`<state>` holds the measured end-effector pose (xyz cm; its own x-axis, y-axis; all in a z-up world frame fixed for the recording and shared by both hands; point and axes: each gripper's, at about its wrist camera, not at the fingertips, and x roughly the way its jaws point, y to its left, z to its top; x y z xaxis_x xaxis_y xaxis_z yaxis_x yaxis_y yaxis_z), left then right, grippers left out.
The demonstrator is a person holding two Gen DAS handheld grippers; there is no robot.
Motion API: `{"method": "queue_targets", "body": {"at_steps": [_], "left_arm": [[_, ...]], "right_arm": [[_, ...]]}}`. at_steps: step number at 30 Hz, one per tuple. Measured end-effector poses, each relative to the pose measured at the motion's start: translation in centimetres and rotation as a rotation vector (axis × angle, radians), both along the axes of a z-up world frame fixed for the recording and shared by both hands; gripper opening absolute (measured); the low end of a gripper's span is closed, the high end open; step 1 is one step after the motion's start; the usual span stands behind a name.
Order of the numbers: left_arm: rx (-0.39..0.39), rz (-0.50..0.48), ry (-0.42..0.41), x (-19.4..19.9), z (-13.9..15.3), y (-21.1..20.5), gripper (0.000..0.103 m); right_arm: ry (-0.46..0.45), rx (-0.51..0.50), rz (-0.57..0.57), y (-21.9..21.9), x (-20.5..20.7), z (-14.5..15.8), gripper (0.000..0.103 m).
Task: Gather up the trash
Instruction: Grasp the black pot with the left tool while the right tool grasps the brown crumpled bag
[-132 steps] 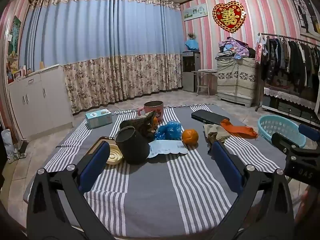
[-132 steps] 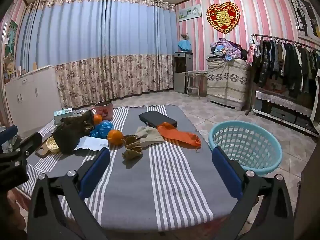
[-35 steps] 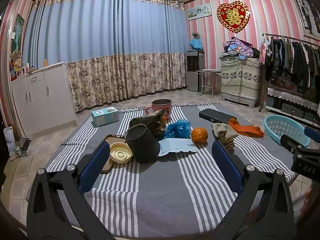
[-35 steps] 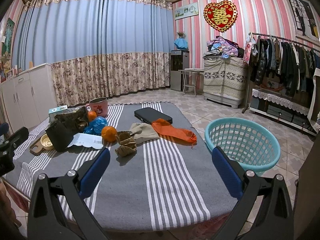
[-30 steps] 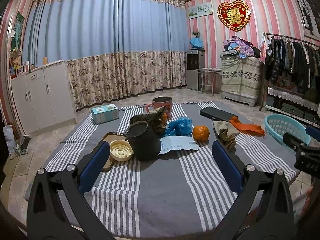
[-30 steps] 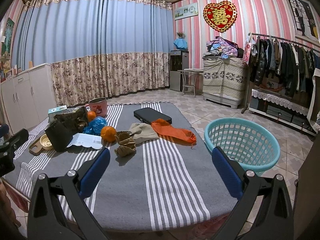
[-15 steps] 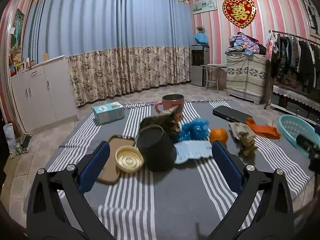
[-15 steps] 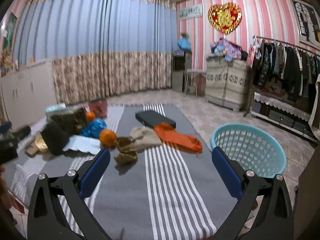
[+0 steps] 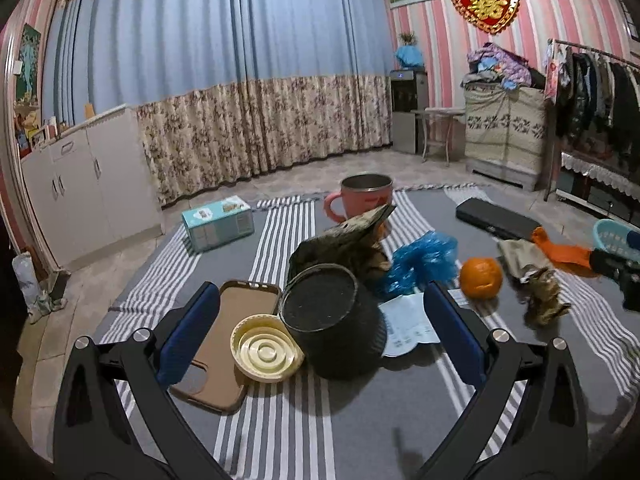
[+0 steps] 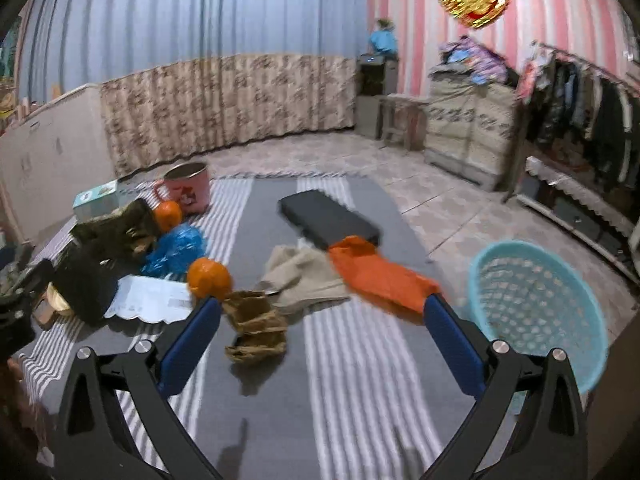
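Observation:
My left gripper (image 9: pixel 320 320) is open and empty, just above a black pot (image 9: pixel 332 324) and a cream lid (image 9: pixel 266 349) on the striped table (image 9: pixel 360 420). Behind the pot lie a brown crumpled bag (image 9: pixel 344 244), a blue plastic bag (image 9: pixel 420 260) and a white paper slip (image 9: pixel 408 324). My right gripper (image 10: pixel 320 328) is open and empty, over a crumpled brown wrapper (image 10: pixel 256 330). An orange plastic bag (image 10: pixel 380 272) and a beige cloth (image 10: pixel 308 276) lie beyond it. A light blue basket (image 10: pixel 536 304) stands at the table's right edge.
An orange (image 9: pixel 480 278), a pink mug (image 9: pixel 366 200), a tissue box (image 9: pixel 218 224), a brown phone case (image 9: pixel 224 348) and a black flat case (image 10: pixel 328 220) also lie on the table. A second orange (image 10: pixel 168 216) sits by the mug. A clothes rack (image 10: pixel 592 120) stands at the right.
Both grippers have moved forward and down toward the table. The left one has closed in on the pot and lid, the right one on the brown wrapper. Both stay open.

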<state>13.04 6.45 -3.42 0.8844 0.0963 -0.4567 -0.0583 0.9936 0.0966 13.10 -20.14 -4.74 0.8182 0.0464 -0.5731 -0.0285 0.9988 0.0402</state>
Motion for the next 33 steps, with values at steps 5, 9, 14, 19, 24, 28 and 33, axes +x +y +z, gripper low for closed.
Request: {"method": "queue_targets", "body": {"at_steps": [5,9,14,19,24,28,33], "left_arm": [[0.006,-0.004,0.064,2.6,-1.2,0.4,0.098],[-0.037,-0.032,0.115,4.3,-1.9,0.8,0.088],[-0.067,-0.076,0.159,5.4,-2.5,0.6,0.064],[-0.055,-0.086,0.127,4.5,-1.9,0.4,0.063],[-0.064,-0.084,0.101,3.2,-0.6,0.7,0.063],[-0.038,-0.079,0.064,2.1,0.6,0.4,0.063],[-0.039,-0.080,0.041,1.6,1.8,0.1,0.063]], "right_arm": [[0.064,0.049,0.034,0.4,0.8,-2.0,0.099],[0.092,0.031,0.015,0.9,1.7,-2.9,0.099],[0.127,0.055,-0.008,0.4,2.6,-3.7,0.099],[0.135,0.036,-0.011,1.1,2.8,-3.9,0.099],[0.149,0.006,0.013,2.4,2.9,-4.2,0.098],[0.182,-0.035,0.027,3.3,3.3,-4.8,0.076],[0.202,-0.023,0.048,3.2,3.3,-5.0,0.042]]}}
